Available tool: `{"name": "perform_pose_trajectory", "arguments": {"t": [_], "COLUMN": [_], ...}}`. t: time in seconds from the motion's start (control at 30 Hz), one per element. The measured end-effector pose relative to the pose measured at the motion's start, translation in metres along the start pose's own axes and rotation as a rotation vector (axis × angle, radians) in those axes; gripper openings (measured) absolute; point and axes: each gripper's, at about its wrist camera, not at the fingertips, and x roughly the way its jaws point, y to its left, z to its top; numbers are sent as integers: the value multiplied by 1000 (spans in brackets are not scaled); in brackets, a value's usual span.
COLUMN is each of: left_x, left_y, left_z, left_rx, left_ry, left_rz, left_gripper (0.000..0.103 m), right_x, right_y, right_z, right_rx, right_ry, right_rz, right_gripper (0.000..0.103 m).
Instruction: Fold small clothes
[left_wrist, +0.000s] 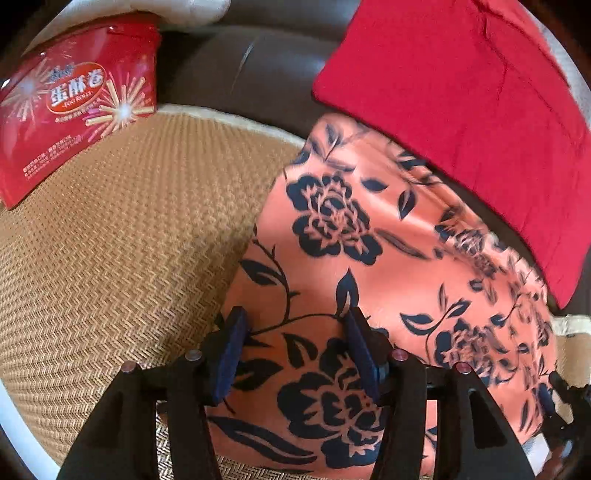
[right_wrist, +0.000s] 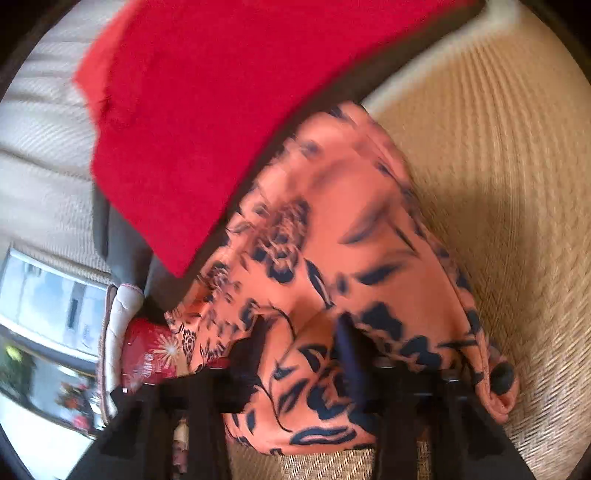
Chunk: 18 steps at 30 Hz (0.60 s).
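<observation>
An orange garment with a dark blue flower print (left_wrist: 369, 266) lies on a woven straw mat (left_wrist: 122, 258). My left gripper (left_wrist: 295, 325) is open just above its near edge, with the cloth showing between the two blue pads and nothing held. In the right wrist view the same garment (right_wrist: 351, 240) is blurred. My right gripper (right_wrist: 303, 332) hangs over it with its jaws apart and cloth between them; whether it grips is unclear. The right gripper's tip shows at the left wrist view's right edge (left_wrist: 557, 398).
A folded red cloth (left_wrist: 461, 110) lies beyond the garment on a dark sofa surface (left_wrist: 240, 70), overlapping its far edge. A red egg-roll snack box (left_wrist: 74, 99) sits at the mat's far left. A pale cushion (right_wrist: 40, 147) and a window (right_wrist: 48, 302) show at left in the right wrist view.
</observation>
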Motion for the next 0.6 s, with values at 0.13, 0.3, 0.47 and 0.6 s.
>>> {"name": "perform_pose_trajectory", "arguments": {"t": [0.13, 0.3, 0.47, 0.6], "left_x": [-24, -38, -36, -28], "left_y": [9, 32, 46, 51], "left_z": [4, -3, 6, 7], "left_rx": [-19, -89, -150, -178], "left_ry": [-59, -49, -78, -72], "left_rz": [-7, -6, 59, 60], "left_gripper": [56, 57, 57, 58], "right_x": [-31, -84, -81, -67], "right_y": [11, -17, -36, -33], "right_z": [1, 13, 25, 25], "right_rx": [-61, 31, 84, 52], "right_ry": [-65, -222, -186, -142], "right_rz": [24, 17, 8, -30], "right_gripper": [40, 89, 88, 88]}}
